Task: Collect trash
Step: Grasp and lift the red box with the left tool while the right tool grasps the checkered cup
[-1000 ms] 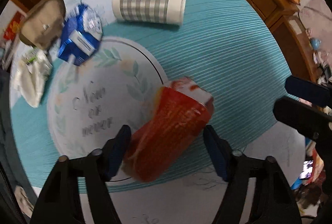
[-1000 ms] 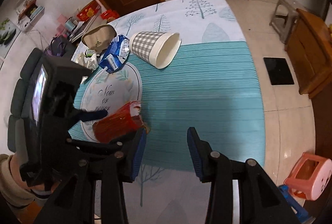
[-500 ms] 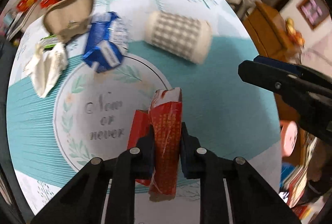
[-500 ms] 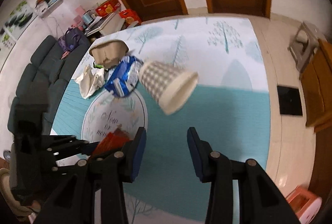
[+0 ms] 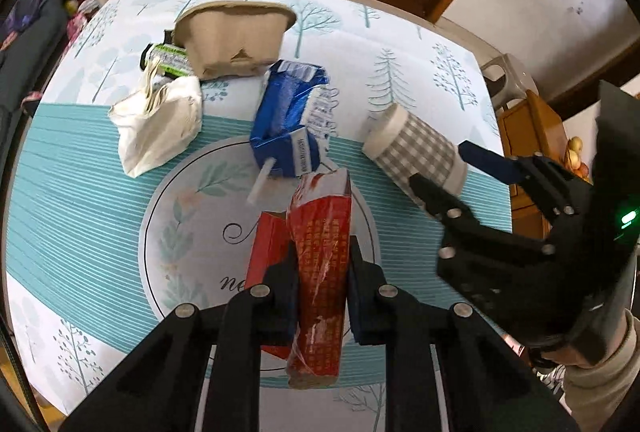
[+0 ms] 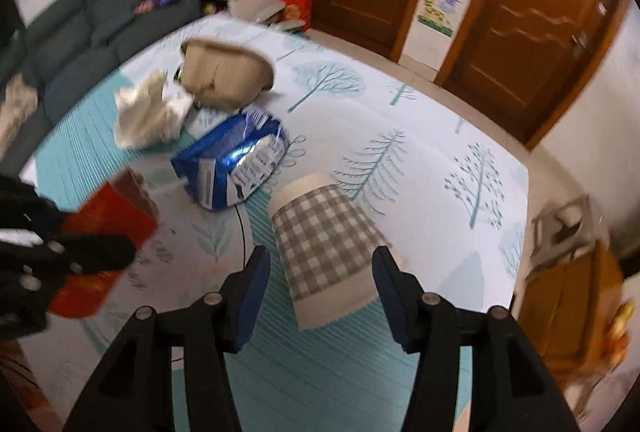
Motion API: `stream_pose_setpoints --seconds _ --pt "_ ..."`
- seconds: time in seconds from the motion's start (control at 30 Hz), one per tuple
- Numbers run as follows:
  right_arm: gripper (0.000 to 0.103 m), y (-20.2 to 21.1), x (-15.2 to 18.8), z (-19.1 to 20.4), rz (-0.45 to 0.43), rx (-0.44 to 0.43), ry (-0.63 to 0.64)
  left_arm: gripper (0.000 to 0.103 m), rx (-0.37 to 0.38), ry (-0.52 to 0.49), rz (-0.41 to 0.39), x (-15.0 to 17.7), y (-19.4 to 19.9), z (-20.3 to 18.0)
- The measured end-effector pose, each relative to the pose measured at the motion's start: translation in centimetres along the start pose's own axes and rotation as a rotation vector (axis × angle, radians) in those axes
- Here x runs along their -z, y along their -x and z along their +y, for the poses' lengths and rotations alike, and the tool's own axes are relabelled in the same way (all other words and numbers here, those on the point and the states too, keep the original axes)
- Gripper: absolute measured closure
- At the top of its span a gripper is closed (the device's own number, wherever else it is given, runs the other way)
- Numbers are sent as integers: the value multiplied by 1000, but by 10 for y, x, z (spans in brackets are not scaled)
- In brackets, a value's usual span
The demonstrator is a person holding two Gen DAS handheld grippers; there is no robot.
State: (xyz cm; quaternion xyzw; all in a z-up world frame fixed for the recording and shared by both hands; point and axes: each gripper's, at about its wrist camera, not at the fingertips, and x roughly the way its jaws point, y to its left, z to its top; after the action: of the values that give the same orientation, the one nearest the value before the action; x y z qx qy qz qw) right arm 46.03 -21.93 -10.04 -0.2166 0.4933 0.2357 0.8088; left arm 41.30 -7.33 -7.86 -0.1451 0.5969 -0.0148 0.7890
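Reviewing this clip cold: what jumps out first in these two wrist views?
First, the flattened red carton clamped upright in the left gripper, lifted above the round printed patch of the teal floor mat. Next, the checked paper cup lying on its side between the right gripper's open fingers, which have just been widening and do not press on it. Behind sit a crushed blue carton, a crumpled white bag and a brown pulp tray.

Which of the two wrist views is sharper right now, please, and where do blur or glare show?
Left wrist view: sharp, with print legible on the red packet and only fisheye bending at the edges. Right wrist view: motion-smeared, worst at the sofa and red packet; glare on the blue foil packet; the checked cup is fairly clear.
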Motion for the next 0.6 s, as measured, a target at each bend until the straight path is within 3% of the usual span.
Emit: stream_pose_setpoints --seconds 0.07,0.13,0.33,0.43,0.47,0.5,0.6 --pt "49 -11 0 8 25 31 49 86 0 14 8 -3 -2 11" --pt "41 -18 0 15 33 67 98 86 1 26 15 -1 -5 15" --pt "39 -37 -2 31 29 163 206 86 7 55 30 2 -11 23" --pt "43 -44 -5 29 27 208 220 86 13 62 36 2 -13 26" --pt "52 -44 -6 28 24 220 218 86 13 61 36 2 -13 26" --pt "54 -44 -7 26 18 230 217 86 13 61 36 2 -13 26" --pt "62 -40 -11 19 0 202 195 86 16 59 34 2 -11 27"
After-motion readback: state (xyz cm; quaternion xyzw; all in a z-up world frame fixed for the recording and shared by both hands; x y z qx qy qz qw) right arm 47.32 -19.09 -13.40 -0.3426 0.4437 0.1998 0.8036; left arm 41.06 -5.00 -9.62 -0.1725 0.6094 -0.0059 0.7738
